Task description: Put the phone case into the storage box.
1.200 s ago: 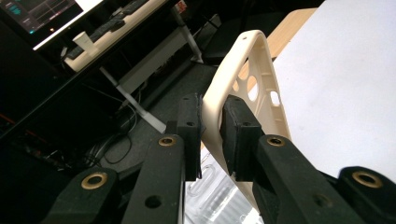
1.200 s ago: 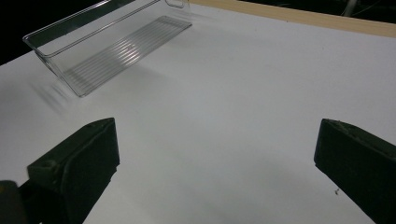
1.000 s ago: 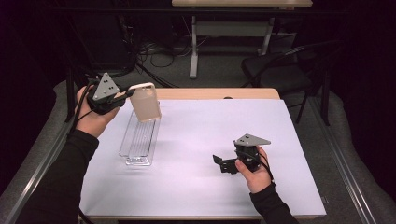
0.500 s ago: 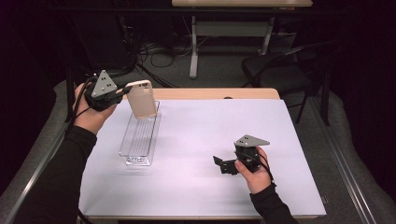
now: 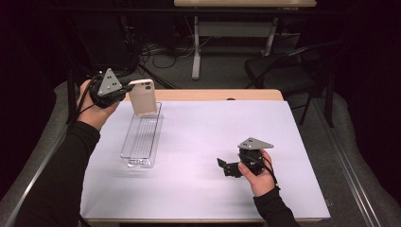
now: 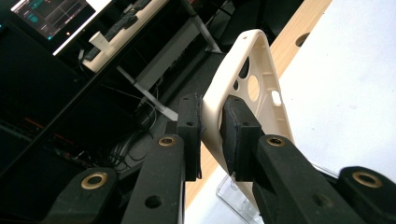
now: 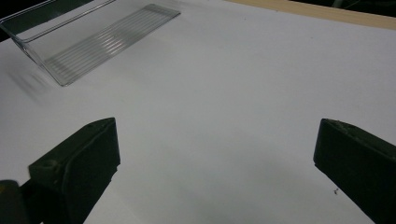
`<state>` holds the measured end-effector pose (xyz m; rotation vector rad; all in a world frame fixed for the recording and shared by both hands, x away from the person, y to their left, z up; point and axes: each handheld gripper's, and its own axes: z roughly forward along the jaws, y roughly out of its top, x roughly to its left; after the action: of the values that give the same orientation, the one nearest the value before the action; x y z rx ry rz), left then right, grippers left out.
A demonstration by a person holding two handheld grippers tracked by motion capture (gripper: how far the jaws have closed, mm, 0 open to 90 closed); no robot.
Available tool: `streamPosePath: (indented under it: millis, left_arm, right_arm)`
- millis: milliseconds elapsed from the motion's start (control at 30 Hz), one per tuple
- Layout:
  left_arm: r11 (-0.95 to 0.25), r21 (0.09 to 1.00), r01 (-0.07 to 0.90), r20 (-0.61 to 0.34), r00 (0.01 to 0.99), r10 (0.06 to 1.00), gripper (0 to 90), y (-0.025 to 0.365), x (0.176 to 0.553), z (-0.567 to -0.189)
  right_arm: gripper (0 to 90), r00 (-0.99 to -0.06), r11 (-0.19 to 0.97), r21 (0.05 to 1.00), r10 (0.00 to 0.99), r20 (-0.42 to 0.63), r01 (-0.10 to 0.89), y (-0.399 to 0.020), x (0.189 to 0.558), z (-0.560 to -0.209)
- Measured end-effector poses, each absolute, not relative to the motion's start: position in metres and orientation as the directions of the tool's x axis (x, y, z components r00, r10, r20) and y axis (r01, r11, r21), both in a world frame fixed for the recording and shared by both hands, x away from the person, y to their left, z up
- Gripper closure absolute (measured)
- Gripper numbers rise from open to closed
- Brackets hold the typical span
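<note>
We read no brand, label or writing on anything here; the screen far back in the left gripper view is too blurred to make out.

At the far left of the high view, our left gripper (image 5: 126,91) has its jaws clamped on the edge of one beige phone case (image 5: 143,97). The case hangs in the air over the far end of the clear tray (image 5: 140,142), not touching it. Its long axis stands close to upright, with the camera cut-out at the top. In the left gripper view the pads pinch the rim of the case (image 6: 245,88), its hollow inner side faces us, and several round holes show near its far end.

We count one tray, empty. It lies flat on the white bench (image 5: 198,142) with its long axis running from the near side to the far side, and its ribbed floor shows in the right gripper view (image 7: 105,39).

Farther right, well apart from the tray, our right gripper (image 5: 227,168) sits low over the bench, its jaws wide apart with nothing between them, pointing left towards the tray.
</note>
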<state>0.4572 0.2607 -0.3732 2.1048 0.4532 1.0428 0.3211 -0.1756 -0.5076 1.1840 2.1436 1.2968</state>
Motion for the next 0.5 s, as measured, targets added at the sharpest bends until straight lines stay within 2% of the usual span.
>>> streamPosePath:
  millis: [500]
  left_arm:
    - [-0.684, 0.730, 0.006, 0.549, 0.591, 0.591, 78.6, 0.256, 0.479, -0.387]
  right_arm:
    - [0.0, -0.562, 0.210, 0.857, 0.820, 0.107, 0.470, -0.182, 0.319, -0.508]
